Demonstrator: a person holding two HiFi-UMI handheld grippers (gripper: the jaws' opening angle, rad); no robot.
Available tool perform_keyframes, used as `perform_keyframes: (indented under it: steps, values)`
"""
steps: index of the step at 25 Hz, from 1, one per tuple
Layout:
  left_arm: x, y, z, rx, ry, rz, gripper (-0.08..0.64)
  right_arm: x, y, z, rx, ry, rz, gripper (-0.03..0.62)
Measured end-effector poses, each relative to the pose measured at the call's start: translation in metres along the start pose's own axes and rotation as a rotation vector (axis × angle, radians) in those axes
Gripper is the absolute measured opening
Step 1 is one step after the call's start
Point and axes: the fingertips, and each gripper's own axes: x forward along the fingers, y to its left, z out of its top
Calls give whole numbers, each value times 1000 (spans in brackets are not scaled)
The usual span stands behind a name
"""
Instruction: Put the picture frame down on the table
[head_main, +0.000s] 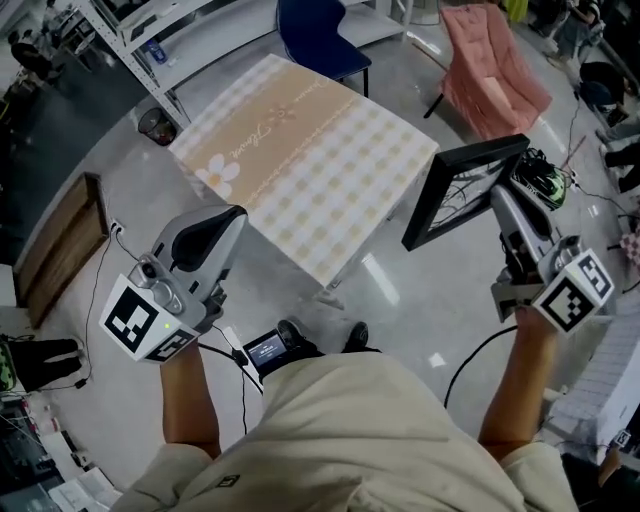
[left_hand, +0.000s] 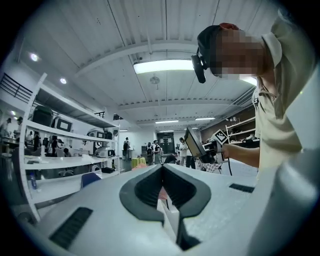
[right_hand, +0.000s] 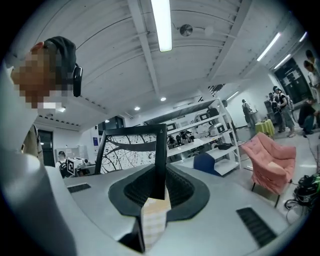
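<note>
A black picture frame (head_main: 462, 192) with a branch print hangs in the air to the right of the table (head_main: 300, 150), tilted, above the floor. My right gripper (head_main: 498, 200) is shut on its right edge; in the right gripper view the frame's black edge (right_hand: 160, 155) stands clamped between the jaws, with the print (right_hand: 130, 150) to the left. The table has a beige checked cloth with a flower print. My left gripper (head_main: 232, 214) is shut with nothing in it, near the table's front left edge. The left gripper view also catches the frame (left_hand: 193, 143) far off.
A pink armchair (head_main: 495, 70) and a blue chair (head_main: 315, 35) stand beyond the table. A wooden board (head_main: 60, 245) lies on the floor at left, with metal shelving (head_main: 150, 30) behind it. A green and black bundle (head_main: 542, 180) sits by the right gripper. Cables run across the floor.
</note>
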Motion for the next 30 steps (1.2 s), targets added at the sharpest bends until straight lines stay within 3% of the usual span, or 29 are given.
perform_keyframes:
  steps: [9, 22, 30]
  values:
    - [-58, 71, 4, -6, -13, 44, 6, 84, 50, 2, 4, 0, 33, 61]
    - [-144, 181, -10, -28, -31, -1, 6, 203, 134, -22, -13, 11, 8, 61]
    - [-166, 235, -20, -55, -34, 30, 6, 261, 145, -31, 6, 39, 17, 61]
